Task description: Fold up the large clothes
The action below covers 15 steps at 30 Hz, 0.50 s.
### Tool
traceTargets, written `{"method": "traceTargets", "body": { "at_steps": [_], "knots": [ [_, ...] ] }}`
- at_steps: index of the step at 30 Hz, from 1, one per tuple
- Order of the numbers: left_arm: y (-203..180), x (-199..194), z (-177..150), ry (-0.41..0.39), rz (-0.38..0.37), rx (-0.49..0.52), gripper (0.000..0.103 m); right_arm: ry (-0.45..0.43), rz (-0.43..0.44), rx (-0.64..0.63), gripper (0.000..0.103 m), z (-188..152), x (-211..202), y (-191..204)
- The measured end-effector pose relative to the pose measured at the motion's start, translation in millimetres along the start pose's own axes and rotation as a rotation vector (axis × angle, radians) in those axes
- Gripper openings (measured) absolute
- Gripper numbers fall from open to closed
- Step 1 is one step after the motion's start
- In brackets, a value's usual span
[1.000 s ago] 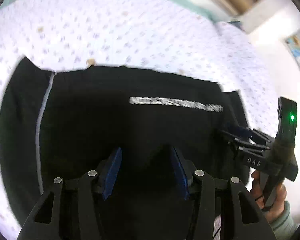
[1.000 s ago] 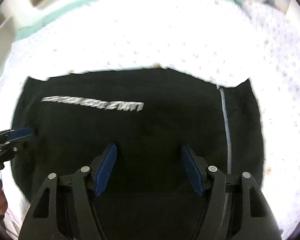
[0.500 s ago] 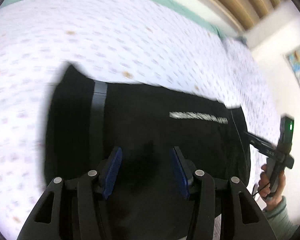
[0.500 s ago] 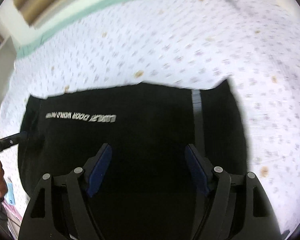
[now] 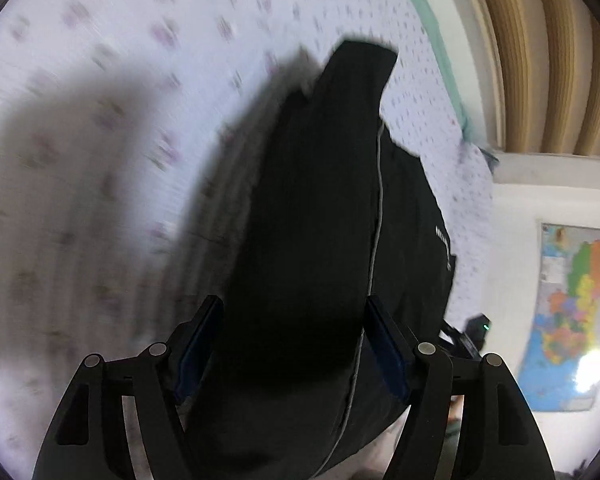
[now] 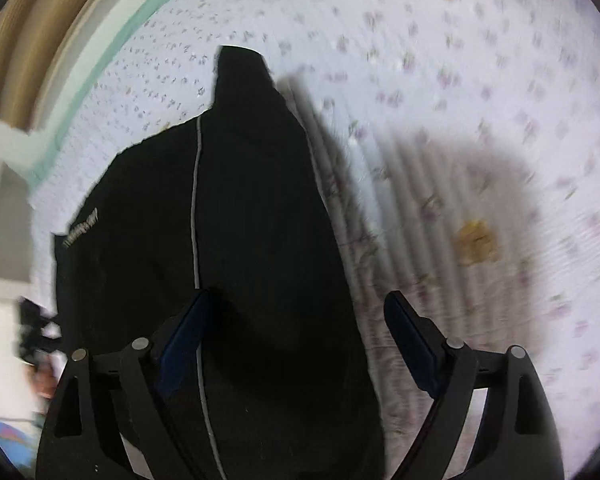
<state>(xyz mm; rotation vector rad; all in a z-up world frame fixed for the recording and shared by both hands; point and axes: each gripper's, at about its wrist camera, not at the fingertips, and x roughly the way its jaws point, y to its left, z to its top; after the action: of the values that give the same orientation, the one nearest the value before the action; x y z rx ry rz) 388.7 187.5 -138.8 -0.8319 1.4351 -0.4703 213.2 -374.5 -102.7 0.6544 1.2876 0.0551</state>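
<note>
**Both claws wide over the black garment**

The left claw [image 5: 294,346] stands spread wide, the black garment [image 5: 320,216] bulking between its fingers (contact unclear). The right claw [image 6: 300,340] gapes too, over the garment [image 6: 236,240] on the flowered bedsheet [image 6: 480,80].

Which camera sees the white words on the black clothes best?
The right wrist view: the words lie in full on the clothes, though blurred. The left wrist view catches only a sliver of them at the edge.

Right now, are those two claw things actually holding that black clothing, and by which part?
Cannot be told. Both the left gripper and right gripper stand open, with the black garment passing between their fingers; any grip point is hidden.
</note>
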Motion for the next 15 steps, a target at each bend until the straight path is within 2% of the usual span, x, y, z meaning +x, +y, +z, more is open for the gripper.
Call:
{"method": "traceTargets", "body": {
  "at_steps": [3, 6, 11, 15],
  "knots": [
    [-7, 25, 1, 0.031, 0.001, 0.017, 0.078, 0.015, 0.089, 0.050, 0.091, 5, 8, -14],
    [-9, 33, 1, 0.047, -0.003, 0.015, 0.078, 0.034, 0.129, 0.046, 0.092, 19, 19, -13],
    [3, 31, 9, 0.058, -0.033, 0.005, 0.078, 0.052, 0.163, -0.007, 0.092, 18, 14, -9],
    [10, 26, 10, 0.063, -0.033, 0.008, 0.078, 0.047, 0.170, -0.041, 0.092, 17, -8, -20]
  ]
}}
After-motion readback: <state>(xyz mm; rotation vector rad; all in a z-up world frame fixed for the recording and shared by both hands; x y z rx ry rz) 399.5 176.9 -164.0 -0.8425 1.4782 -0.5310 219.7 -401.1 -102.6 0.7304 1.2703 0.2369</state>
